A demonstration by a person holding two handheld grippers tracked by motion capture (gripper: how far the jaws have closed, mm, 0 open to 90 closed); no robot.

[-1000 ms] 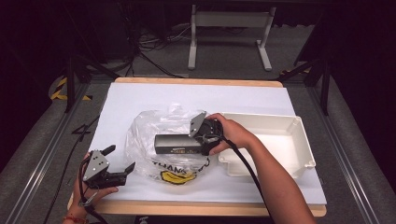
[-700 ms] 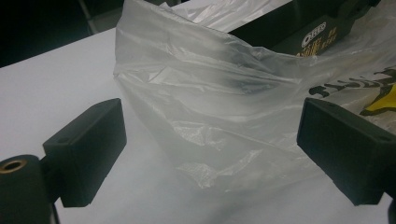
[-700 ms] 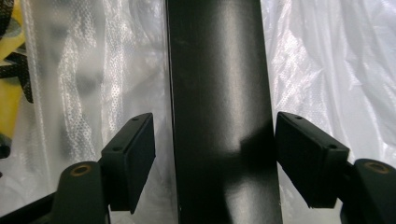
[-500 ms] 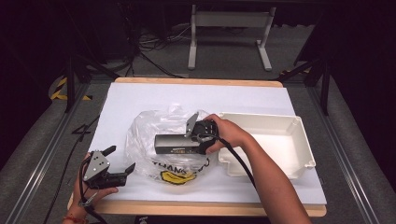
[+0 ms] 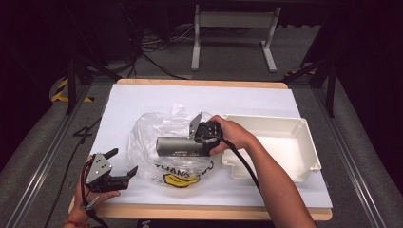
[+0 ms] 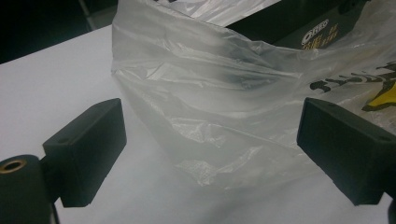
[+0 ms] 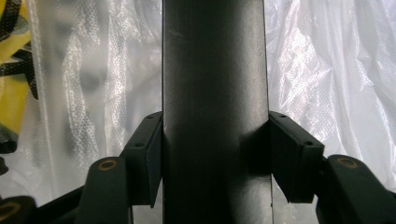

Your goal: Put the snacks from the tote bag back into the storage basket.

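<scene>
The dark grey metal cylinder (image 5: 183,146) lies on its side on top of the crumpled clear plastic bag with black and yellow print (image 5: 157,156), in the middle of the white table sheet (image 5: 142,102). From the high view, my right claw (image 5: 198,137) has it by the end nearest the shallow white plastic tray (image 5: 285,137) — I took that end because it is the one free of the bag's folds, and because the tray sits just to that side. The tray's near wall almost touches my right hand, so there is little room for a level slide across; the open room is above. My left claw (image 5: 122,164) rests low at the table's front edge, off the bag's left corner, jaws spread and nothing in them, placed there, I think, to pin the film if it tries to come along.

In the left gripper view, my two black pads (image 6: 88,149) stand wide apart with a loose fold of the bag (image 6: 219,116) between them but not pressed. Bare sheet (image 6: 51,84) lies open on one side; the cylinder's labelled flank (image 6: 299,28) shows through the film beyond.

In the right gripper view, the cylinder (image 7: 215,93) runs straight up the middle and my jaws have just been closing on it — both pads (image 7: 149,158) now sit flat against its sides, clamped. The bag (image 7: 336,70) billows on either side of it, close enough that I judge it could catch on a lift.
</scene>
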